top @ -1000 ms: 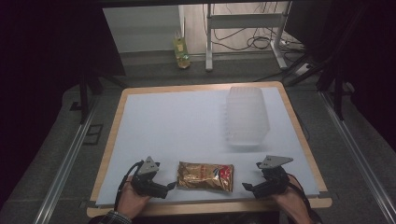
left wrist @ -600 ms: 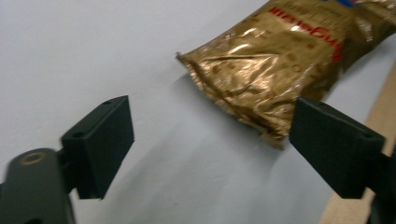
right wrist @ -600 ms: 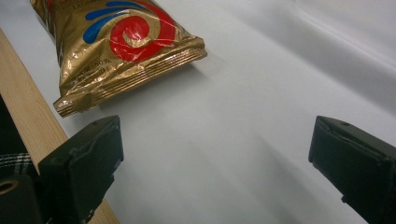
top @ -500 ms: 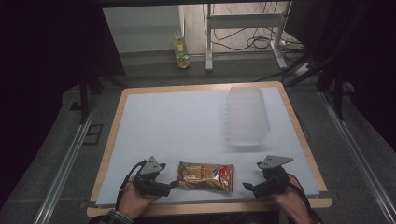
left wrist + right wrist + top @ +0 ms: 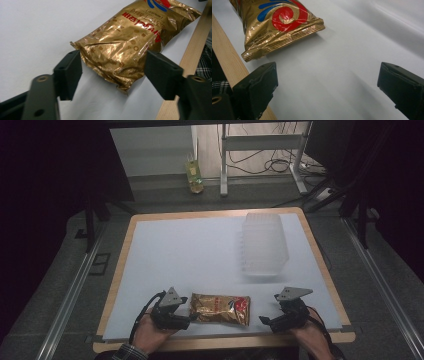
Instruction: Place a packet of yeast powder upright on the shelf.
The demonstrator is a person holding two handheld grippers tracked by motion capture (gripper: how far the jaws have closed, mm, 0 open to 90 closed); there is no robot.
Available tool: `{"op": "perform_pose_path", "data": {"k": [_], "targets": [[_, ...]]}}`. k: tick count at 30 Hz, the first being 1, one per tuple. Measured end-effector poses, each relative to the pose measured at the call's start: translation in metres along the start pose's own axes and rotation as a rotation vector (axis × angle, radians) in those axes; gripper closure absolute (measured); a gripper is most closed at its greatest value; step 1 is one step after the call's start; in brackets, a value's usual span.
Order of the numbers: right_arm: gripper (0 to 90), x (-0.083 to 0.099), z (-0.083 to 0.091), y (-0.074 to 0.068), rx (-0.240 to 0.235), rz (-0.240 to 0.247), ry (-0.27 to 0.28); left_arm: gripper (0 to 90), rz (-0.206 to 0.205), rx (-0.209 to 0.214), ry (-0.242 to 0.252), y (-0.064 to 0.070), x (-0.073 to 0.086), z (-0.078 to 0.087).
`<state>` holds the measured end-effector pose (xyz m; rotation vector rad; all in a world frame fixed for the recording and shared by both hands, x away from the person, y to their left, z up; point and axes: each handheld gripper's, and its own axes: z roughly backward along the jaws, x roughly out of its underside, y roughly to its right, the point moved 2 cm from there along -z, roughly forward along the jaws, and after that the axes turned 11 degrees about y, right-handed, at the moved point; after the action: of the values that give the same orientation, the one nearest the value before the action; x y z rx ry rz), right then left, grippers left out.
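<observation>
A gold foil snack bag (image 5: 220, 309) with red lettering lies flat near the front edge of the white table top. My left gripper (image 5: 189, 316) stands open at the bag's left end. In the left gripper view the bag (image 5: 125, 45) reaches in between the two black jaws, its crimped end nearest, and neither jaw touches it. My right gripper (image 5: 265, 321) is open a short way to the right of the bag. In the right gripper view the bag's red-and-blue swirl end (image 5: 279, 22) lies ahead and to the left of the jaws, with bare table between them.
A clear ribbed plastic container (image 5: 263, 243) lies on the table at the back right. The wooden table rim (image 5: 225, 341) runs just in front of both hands. Behind the table stand a yellow bottle (image 5: 194, 171) on the floor, metal frame legs and cables.
My left gripper has edged right, so its jaws now flank the bag's left end. The right gripper has barely moved.
</observation>
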<state>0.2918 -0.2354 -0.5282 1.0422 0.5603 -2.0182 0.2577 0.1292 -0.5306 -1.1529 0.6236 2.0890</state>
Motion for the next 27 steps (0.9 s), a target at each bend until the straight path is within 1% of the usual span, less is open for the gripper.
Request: {"op": "perform_pose_path", "data": {"k": [2, 5, 6, 7, 8, 9, 10, 13, 14, 16, 19, 21, 22, 25, 27], "targets": [[3.5, 0.000, -0.001, 0.000, 0.002, 0.002, -0.004, 35.8, -0.007, -0.010, -0.003, 0.001, -0.001, -0.003], [3.5, 0.001, -0.001, 0.000, 0.002, 0.002, -0.007, 42.4, -0.018, -0.017, 0.006, 0.003, -0.004, -0.006], [3.5, 0.001, -0.001, 0.000, 0.002, -0.001, -0.008, 48.4, -0.020, -0.019, 0.014, 0.004, -0.005, -0.007], [3.5, 0.001, -0.001, 0.000, 0.002, -0.001, -0.008, 48.4, -0.024, -0.019, 0.020, 0.004, -0.006, -0.008], [3.5, 0.001, -0.001, 0.000, 0.001, -0.002, -0.007, 52.7, -0.029, -0.018, 0.032, 0.005, -0.008, -0.010], [3.5, 0.001, -0.001, 0.000, 0.001, -0.002, -0.007, 56.0, -0.029, -0.018, 0.032, 0.005, -0.008, -0.010], [3.5, 0.001, -0.001, 0.000, 0.000, -0.001, -0.009, 56.0, -0.028, -0.014, 0.035, 0.005, -0.008, -0.011], [3.5, 0.001, -0.001, -0.001, -0.004, 0.000, -0.013, 64.2, -0.020, 0.007, 0.039, 0.005, -0.009, -0.014], [3.5, 0.001, -0.002, -0.001, -0.003, 0.004, -0.014, 70.2, -0.011, 0.040, 0.035, 0.005, -0.008, -0.016], [3.5, 0.001, -0.002, -0.001, -0.003, 0.003, -0.016, 77.0, -0.020, 0.039, 0.026, 0.005, -0.008, -0.018], [3.6, 0.001, -0.002, -0.002, -0.005, 0.003, -0.018, 88.4, -0.019, 0.044, 0.033, 0.005, -0.009, -0.020], [3.6, 0.001, -0.002, -0.002, -0.008, 0.006, -0.019, 89.4, -0.013, 0.062, 0.035, 0.005, -0.010, -0.023], [3.6, 0.001, -0.003, -0.002, -0.007, 0.007, -0.019, 89.4, -0.017, 0.064, 0.034, 0.006, -0.009, -0.024], [3.6, 0.001, -0.003, -0.002, -0.008, 0.006, -0.020, 89.5, -0.025, 0.060, 0.026, 0.006, -0.009, -0.027], [3.7, 0.002, -0.003, -0.002, -0.008, 0.009, -0.023, 89.5, -0.032, 0.046, 0.023, 0.005, -0.007, -0.027]]}}
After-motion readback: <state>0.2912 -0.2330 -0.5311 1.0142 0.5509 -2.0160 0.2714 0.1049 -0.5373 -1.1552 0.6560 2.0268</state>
